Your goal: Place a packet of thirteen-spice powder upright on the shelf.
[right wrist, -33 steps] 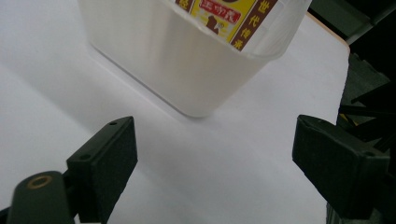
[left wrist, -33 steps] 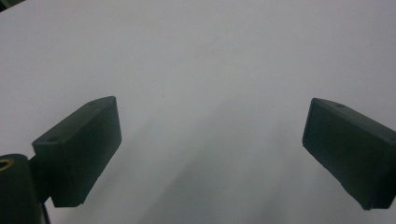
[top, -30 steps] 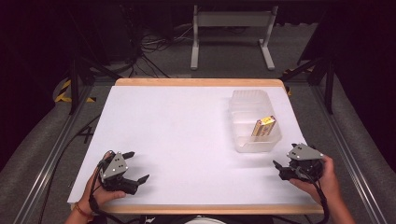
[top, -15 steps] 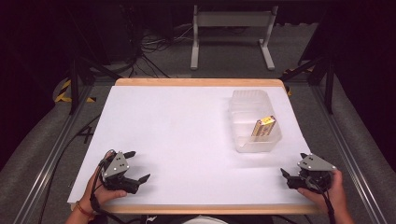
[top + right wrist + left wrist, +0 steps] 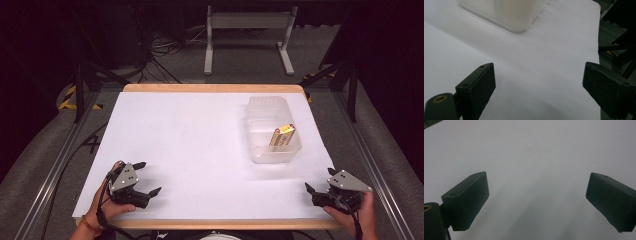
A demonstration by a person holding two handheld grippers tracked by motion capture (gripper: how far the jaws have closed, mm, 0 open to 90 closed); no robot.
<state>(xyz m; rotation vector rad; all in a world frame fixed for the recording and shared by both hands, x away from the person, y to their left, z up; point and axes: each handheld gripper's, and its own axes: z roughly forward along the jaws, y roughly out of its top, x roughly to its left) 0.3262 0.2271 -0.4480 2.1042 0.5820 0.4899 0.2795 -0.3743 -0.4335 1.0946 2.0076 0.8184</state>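
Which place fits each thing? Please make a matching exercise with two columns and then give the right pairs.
Things:
1. left gripper
2. right gripper
3. clear plastic box
4. yellow packet

Places:
A. inside the box
B. near right corner of the table
C. near left corner of the table
D. right half of the table, toward the far edge

Pairs: 1-C, 2-B, 3-D, 4-A

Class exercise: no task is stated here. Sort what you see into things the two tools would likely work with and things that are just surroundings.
Likely part of the job:
- clear plastic container on the table's right half
- yellow packet inside it
- left tool, open, empty
- right tool, open, empty

Just surroundings:
- white table
- grey metal stand behind it
- floor cables
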